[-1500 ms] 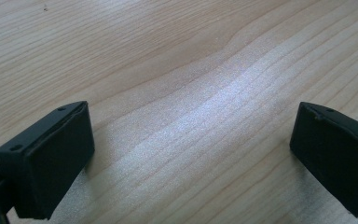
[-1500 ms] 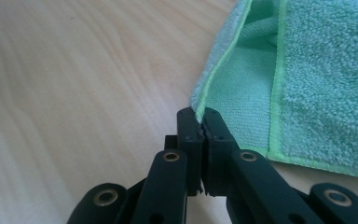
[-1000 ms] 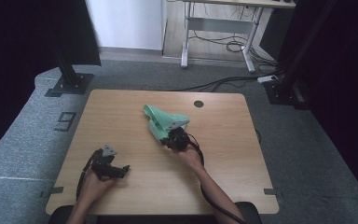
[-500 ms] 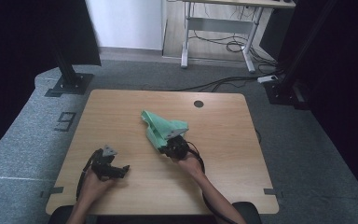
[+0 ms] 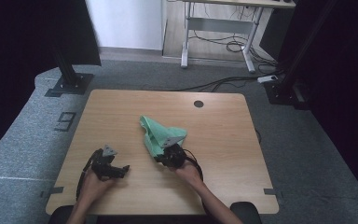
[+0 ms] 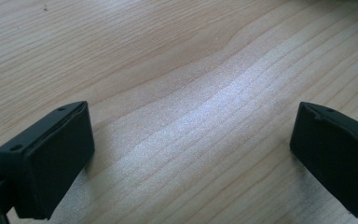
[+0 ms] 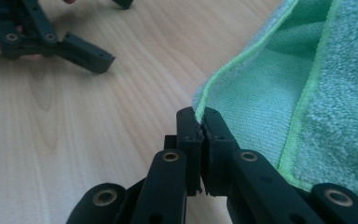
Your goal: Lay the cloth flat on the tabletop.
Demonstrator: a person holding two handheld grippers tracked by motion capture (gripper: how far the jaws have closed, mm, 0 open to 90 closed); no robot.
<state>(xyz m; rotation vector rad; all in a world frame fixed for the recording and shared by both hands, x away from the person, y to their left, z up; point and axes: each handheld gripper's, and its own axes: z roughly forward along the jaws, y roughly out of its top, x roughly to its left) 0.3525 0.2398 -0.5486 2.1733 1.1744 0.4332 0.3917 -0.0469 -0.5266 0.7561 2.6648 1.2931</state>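
Two tongs are in my hands over the wooden table (image 5: 223, 126). My right gripper (image 7: 201, 122) has its jaws pressed together on the bright hemmed edge of a green cloth (image 7: 279, 88), pinching it just at the tips. From the high view the cloth (image 5: 161, 133) lies bunched near the middle of the table, its near end lifted into my right gripper (image 5: 165, 156), the rest trailing toward the far left. My left gripper (image 6: 191, 154) has its jaws spread wide with bare wood between them, holding nothing. It sits low near the left front of the table (image 5: 109, 168), well apart from the cloth.
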